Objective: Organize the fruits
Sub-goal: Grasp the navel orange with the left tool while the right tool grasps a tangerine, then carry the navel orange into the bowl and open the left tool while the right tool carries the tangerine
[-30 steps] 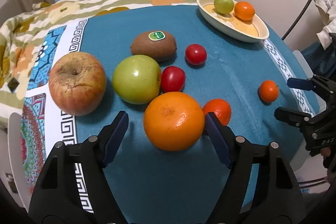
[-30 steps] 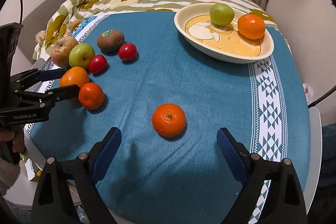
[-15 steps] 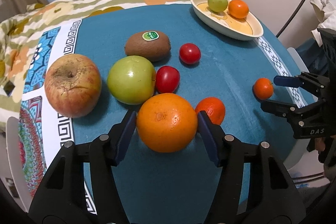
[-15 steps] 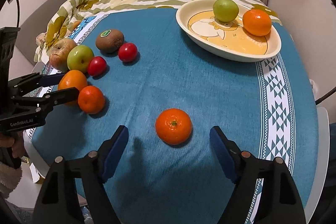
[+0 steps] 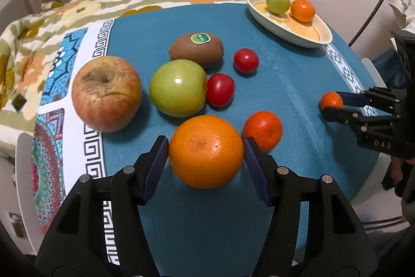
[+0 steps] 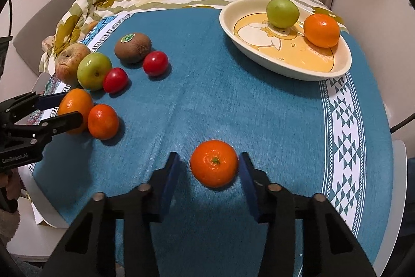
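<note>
Left gripper (image 5: 206,156) at lower centre of the left wrist view, pads touching both flanks of the large orange (image 5: 206,151): pinching it, fruit resting on the blue tablecloth (image 5: 293,85). Right gripper (image 6: 210,173) at lower centre of the right wrist view, fingers straddling the lone mandarin (image 6: 214,163); right pad apparently at the skin, a narrow gap showing on the left, so not yet closed on it. Mandarin directly ahead between the fingers, stem up, near-round, no long axis of consequence. Target judged to be the cream dish (image 6: 288,69) at upper right of the right wrist view, already holding a small green fruit (image 6: 282,13) and an orange (image 6: 321,26). Dish ahead and to the right of the right gripper, long axis running upper left to lower right; bare floor toward the near-left end. Right gripper judged clearly the nearer to the dish; left gripper well apart from it, beyond the cluster of second mandarin (image 5: 262,130), green apple (image 5: 178,87), wrinkled apple (image 5: 106,93), kiwi (image 5: 196,49) and two red tomatoes (image 5: 220,89). Second mandarin just beside the left gripper's right finger: risk of nudging on lift.
</note>
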